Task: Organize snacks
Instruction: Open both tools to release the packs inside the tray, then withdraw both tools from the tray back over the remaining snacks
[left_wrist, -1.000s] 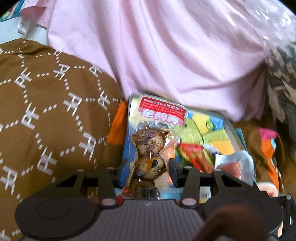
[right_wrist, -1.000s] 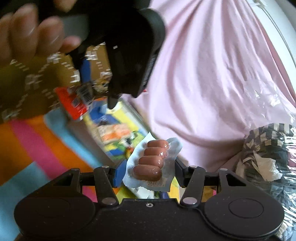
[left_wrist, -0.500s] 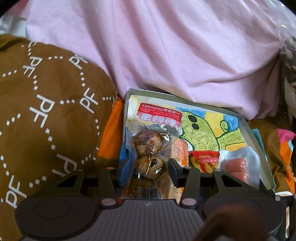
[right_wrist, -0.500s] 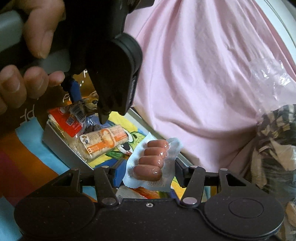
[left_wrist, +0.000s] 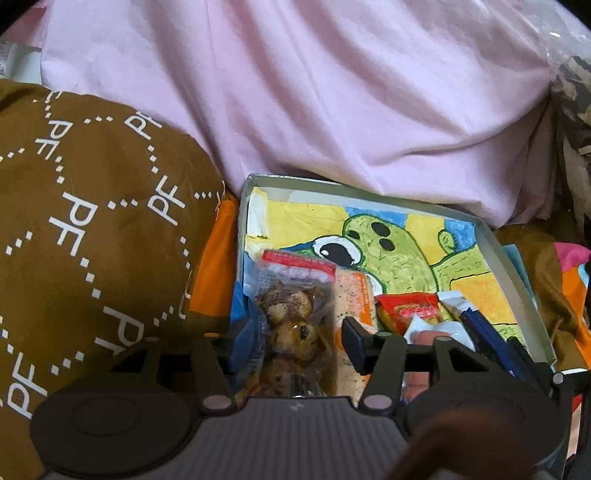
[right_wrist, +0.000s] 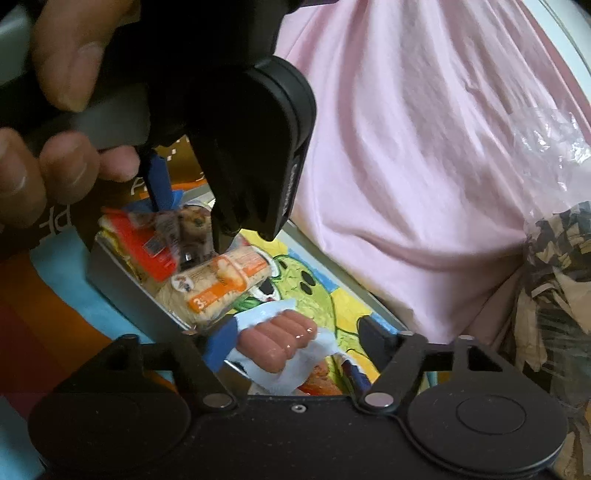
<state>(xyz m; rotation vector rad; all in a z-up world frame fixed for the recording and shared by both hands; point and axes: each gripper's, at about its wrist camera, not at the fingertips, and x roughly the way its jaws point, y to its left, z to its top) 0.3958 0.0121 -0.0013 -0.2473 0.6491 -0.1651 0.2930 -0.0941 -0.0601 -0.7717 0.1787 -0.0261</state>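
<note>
Snacks go two at a time into a shallow grey tray (left_wrist: 496, 251) lined with a cactus cartoon, set among bedding below a pink sheet (left_wrist: 332, 92). Left tongs (left_wrist: 291, 338) stand spread, a clear pack of braised eggs (left_wrist: 293, 325) lying loose between them at the tray's near left corner, beside an orange-labelled packet (right_wrist: 218, 284) and a red sachet (left_wrist: 410, 310). Right tongs (right_wrist: 295, 343) are likewise parted around a pack of small sausages (right_wrist: 277, 341), which appears to rest at the tray's near edge, though contact with the floor is hidden. Placing looks all but done; next, both tools likely need lifting straight clear without dragging the wrappers out.
</note>
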